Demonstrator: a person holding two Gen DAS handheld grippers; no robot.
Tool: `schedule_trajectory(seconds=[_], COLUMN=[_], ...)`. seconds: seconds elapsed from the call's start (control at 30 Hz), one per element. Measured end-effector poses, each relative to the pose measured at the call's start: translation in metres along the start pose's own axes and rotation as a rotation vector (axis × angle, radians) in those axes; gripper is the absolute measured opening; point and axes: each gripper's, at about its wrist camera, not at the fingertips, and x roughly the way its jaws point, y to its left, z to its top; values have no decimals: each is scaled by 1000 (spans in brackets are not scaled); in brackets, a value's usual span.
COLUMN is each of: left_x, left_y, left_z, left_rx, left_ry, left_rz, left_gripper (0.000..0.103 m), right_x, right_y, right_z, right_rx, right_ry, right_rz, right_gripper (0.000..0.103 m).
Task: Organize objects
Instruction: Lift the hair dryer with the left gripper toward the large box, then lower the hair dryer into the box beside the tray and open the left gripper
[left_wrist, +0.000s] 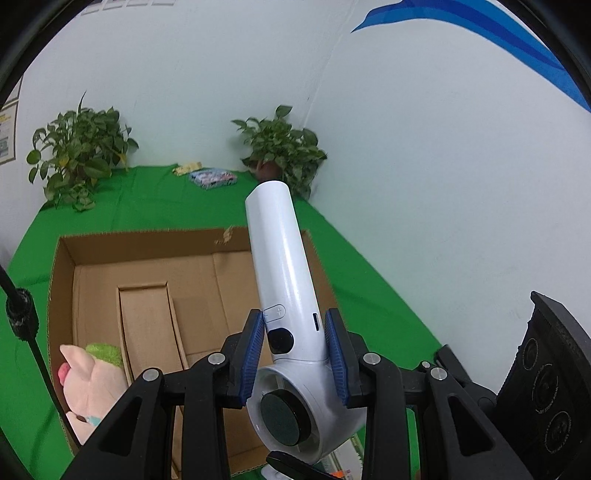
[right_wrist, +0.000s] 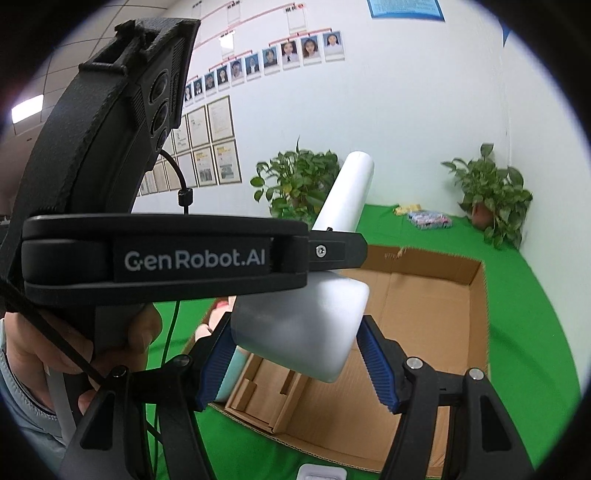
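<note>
Green cloth (left_wrist: 155, 206) beneath left hand-held gripper (left_wrist: 295, 354), "GenRobot.AI"-labelled, clamped on white handheld fan (left_wrist: 284, 266); right hand-held gripper (right_wrist: 295, 365) wide.

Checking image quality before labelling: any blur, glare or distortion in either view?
Left wrist: sharp, soft sheen on the white handheld device, fisheye bends the cardboard box. Right wrist: the device's near end looks soft; dark vignette rings the frame.

Both wrist views over cardboard box (left_wrist: 147, 258)
</note>
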Motion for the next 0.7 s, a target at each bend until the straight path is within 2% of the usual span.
schedule_trajectory(seconds=[0.13, 0.3, 0.47, 0.6, 0.7], left_x=[36, 79, 118, 139, 145], left_y=[23, 52, 81, 90, 91], left_z=[-20, -63, -105, -123, -126], left_rx=[-39, -86, -148, -160, -162], left_ry=[59, 142, 222, 264, 257], left_rz=[16, 38, 63, 72, 70], left_gripper=[31, 30, 30, 30, 30], right_x=[24, 51, 72, 82, 83], right_y=[-7, -8, -9, -12, -20], right_z=[-17, -49, -87, -105, -109], right_rx=[37, 66, 130, 150, 174], right_ry=[56, 126, 220, 257, 261], right_rz=[27, 32, 83, 100, 119], right_gripper=[65, 65, 65, 65, 65])
